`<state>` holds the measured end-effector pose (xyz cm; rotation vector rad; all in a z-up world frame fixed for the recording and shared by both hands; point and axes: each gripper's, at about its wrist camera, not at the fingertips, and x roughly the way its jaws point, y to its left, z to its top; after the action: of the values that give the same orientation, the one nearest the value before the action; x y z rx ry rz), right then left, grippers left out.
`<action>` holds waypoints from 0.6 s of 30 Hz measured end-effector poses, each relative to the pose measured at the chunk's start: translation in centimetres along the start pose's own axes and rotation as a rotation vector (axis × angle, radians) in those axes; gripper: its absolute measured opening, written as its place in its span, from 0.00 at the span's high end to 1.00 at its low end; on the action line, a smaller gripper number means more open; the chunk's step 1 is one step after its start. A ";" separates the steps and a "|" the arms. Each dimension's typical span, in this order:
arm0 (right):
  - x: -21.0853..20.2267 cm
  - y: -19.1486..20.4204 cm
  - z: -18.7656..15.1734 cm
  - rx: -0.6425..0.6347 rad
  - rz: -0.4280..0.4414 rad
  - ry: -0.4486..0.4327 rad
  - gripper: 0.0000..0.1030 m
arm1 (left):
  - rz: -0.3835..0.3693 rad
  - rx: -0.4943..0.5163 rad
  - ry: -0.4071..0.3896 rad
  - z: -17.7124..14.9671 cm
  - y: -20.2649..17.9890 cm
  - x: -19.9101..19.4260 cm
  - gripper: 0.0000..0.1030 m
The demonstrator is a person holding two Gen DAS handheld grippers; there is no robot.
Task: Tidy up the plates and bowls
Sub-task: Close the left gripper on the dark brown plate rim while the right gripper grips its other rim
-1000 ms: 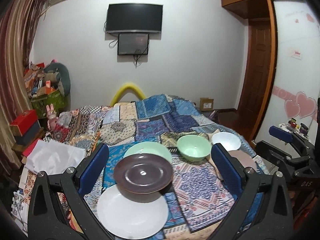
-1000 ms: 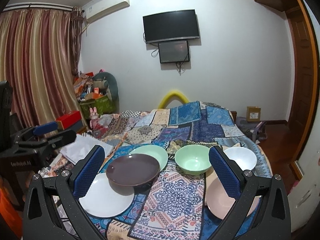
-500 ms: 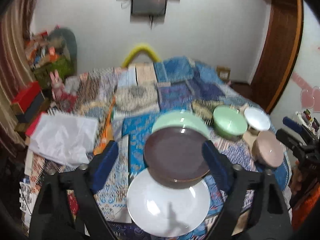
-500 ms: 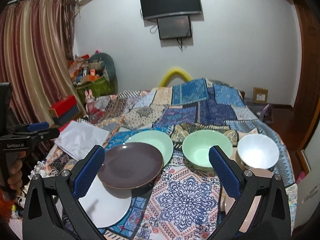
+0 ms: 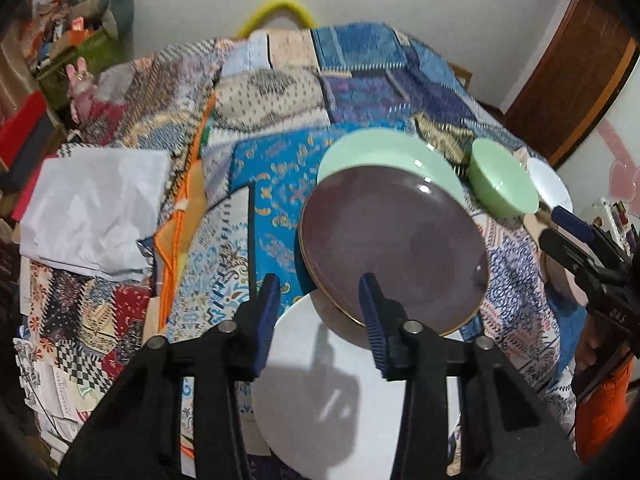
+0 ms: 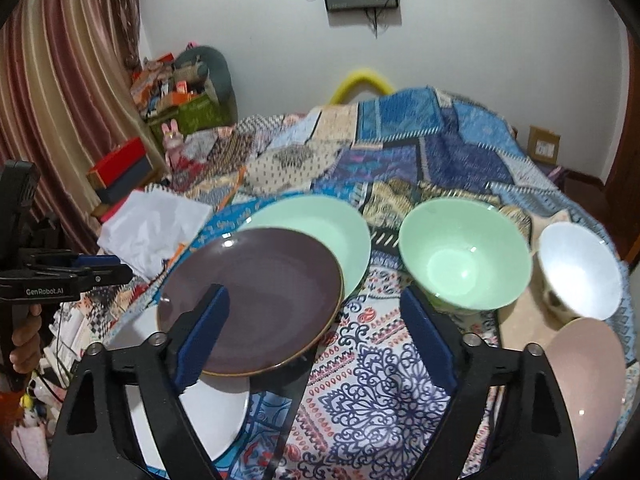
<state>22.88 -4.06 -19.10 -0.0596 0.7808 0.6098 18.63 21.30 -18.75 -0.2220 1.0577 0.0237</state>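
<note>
A brown plate [image 5: 392, 248] [image 6: 256, 292] rests tilted across a white plate [image 5: 344, 392] [image 6: 200, 412] and a green plate [image 5: 384, 152] [image 6: 320, 228]. To their right stand a green bowl [image 6: 464, 252], a white bowl [image 6: 580, 272] and a pink bowl [image 6: 588, 380]. My left gripper [image 5: 320, 312] hovers over the brown plate's near rim. Its jaws are closing, with that rim showing between them and no pad touching. My right gripper [image 6: 316, 308] hangs between the brown plate and the green bowl, its jaws closing but still wide, gripping nothing.
The dishes sit on a patchwork cloth [image 6: 360, 392] over a bed. White paper [image 5: 92, 208] lies at the left. Boxes and clutter [image 6: 176, 96] line the curtain side. A wooden door [image 5: 568, 76] is at the right. A hand [image 6: 24, 344] holds the left gripper's handle.
Both grippers have dipped down and come closer to the dishes. The left jaws have narrowed a lot, the right jaws a little. The dishes have not moved.
</note>
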 end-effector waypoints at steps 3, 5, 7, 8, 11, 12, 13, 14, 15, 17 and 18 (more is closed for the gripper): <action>1.4 -0.3 -0.4 0.009 0.002 0.036 0.29 | -0.018 0.002 0.041 0.3 0.2 1.9 0.67; 2.3 -0.4 -0.5 0.009 -0.001 0.061 0.35 | -0.014 0.015 0.053 0.4 0.1 2.8 0.69; 3.3 -0.4 -0.7 0.010 0.001 0.083 0.40 | -0.008 0.023 0.055 0.6 0.2 3.4 0.71; 3.6 -0.5 -0.7 0.011 0.001 0.092 0.41 | -0.012 0.023 0.055 0.6 0.2 3.8 0.72; 4.7 -0.7 -0.9 0.016 -0.001 0.114 0.47 | -0.029 0.020 0.059 1.0 0.4 4.7 0.73; 5.0 -0.8 -0.9 0.019 -0.001 0.124 0.49 | -0.030 0.017 0.060 1.1 0.5 4.9 0.73; 5.4 -1.0 -0.9 0.023 -0.001 0.133 0.52 | -0.031 0.016 0.061 1.2 0.6 5.2 0.76; 5.6 -1.1 -1.0 0.028 0.000 0.142 0.54 | -0.032 0.015 0.064 1.3 0.6 5.5 0.78; 6.0 -1.1 -1.0 0.033 0.002 0.149 0.57 | -0.036 0.009 0.069 1.4 0.8 5.9 0.79; 6.4 -1.3 -1.1 0.048 0.020 0.169 0.61 | -0.048 -0.001 0.077 1.6 1.0 6.5 0.81; 6.7 -1.4 -1.0 0.056 0.032 0.175 0.65 | -0.048 -0.005 0.078 1.7 1.1 6.7 0.81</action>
<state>26.66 -2.24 -24.58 -0.0499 0.9697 0.6184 23.24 22.11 -23.91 -0.2544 1.1294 -0.0262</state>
